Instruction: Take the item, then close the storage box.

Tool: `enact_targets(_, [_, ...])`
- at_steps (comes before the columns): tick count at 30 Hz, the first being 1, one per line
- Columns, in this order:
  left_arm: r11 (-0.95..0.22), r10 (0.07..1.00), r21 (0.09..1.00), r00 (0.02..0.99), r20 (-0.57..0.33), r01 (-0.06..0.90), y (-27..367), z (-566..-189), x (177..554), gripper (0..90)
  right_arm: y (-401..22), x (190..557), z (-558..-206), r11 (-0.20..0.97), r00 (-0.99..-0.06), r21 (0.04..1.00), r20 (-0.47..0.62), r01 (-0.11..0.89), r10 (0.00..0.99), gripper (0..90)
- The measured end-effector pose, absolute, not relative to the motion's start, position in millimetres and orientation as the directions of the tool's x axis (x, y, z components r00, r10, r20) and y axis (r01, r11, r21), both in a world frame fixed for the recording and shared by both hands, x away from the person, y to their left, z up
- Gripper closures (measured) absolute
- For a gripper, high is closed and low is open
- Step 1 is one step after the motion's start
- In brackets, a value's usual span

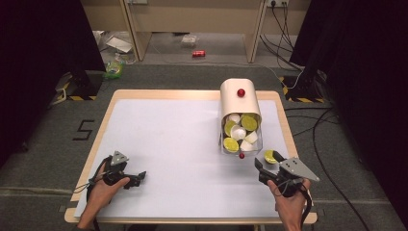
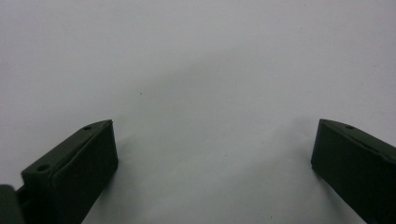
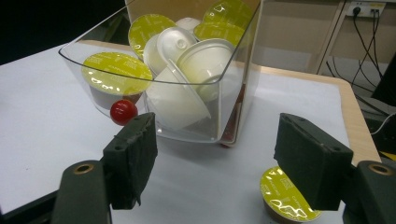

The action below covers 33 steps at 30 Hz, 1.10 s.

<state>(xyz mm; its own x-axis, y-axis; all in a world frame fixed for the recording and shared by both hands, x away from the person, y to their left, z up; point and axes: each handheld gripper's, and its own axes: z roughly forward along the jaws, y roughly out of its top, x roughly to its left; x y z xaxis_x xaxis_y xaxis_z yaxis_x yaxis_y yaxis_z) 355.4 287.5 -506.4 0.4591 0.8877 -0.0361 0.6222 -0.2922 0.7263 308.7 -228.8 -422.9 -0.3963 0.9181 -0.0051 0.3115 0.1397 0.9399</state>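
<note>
A: Where does the right gripper (image 1: 264, 161) stand?

B: Lower right of the high view, held in a hand (image 1: 288, 204) coming in from the bottom edge. Its jaws are apart with nothing between them. In the right gripper view a capsule (image 3: 286, 196) with a yellow-green foil lid sits on the table (image 1: 168, 139) at the lower right, partly hidden behind the right-hand jaw — beside it, not clamped.

A: And the bin?

B: The clear bin (image 3: 224, 123) fills the upper centre of that view, just beyond the jaw tips. It holds more capsules, some showing yellow-green lids, some white undersides. A small red knob (image 3: 123, 112) sits on its front wall, just above the left-hand jaw. In the high view the bin (image 1: 240, 147) lies right of centre, with a beige cover (image 1: 238, 98) over its far part bearing a second red knob (image 1: 241, 92).

A: The left gripper (image 1: 137, 179)?

B: Lower left of the high view, well apart from the bin. Its own view shows both jaws wide apart over bare white table — nothing gripped.
</note>
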Motion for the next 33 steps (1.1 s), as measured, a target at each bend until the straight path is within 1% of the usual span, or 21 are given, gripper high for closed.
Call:
enact_targets(10, [-0.292, 0.888, 0.727, 0.459, -0.036, 0.622, 288, -506, 355, 0.0, -226, 312, -425, 0.15, -0.403, 0.937, -0.011, 0.315, 0.915, 30.0])
enact_targets(16, [-0.293, 0.888, 0.726, 0.459, -0.035, 0.622, 287, -506, 355, 0.0, -226, 312, -425, 0.143, -0.397, 0.94, -0.009, 0.31, 0.918, 33.6])
enact_targets(20, [-0.294, 0.888, 0.725, 0.459, -0.034, 0.623, 287, -506, 355, 0.0, -226, 312, -425, 0.158, -0.397, 0.938, -0.024, 0.308, 0.917, 34.3])
enact_targets(24, [-0.294, 0.888, 0.725, 0.458, -0.032, 0.623, 287, -506, 355, 0.0, -224, 315, -425, 0.17, -0.399, 0.938, -0.038, 0.302, 0.916, 37.0])
enact_targets(28, [-0.295, 0.889, 0.724, 0.458, -0.032, 0.623, 287, -506, 355, 0.0, -222, 320, -428, 0.194, -0.407, 0.93, -0.054, 0.312, 0.912, 37.7])
enact_targets(33, [-0.294, 0.888, 0.725, 0.458, -0.033, 0.623, 287, -506, 355, 0.0, -221, 325, -431, 0.197, -0.394, 0.927, -0.059, 0.32, 0.917, 38.7])
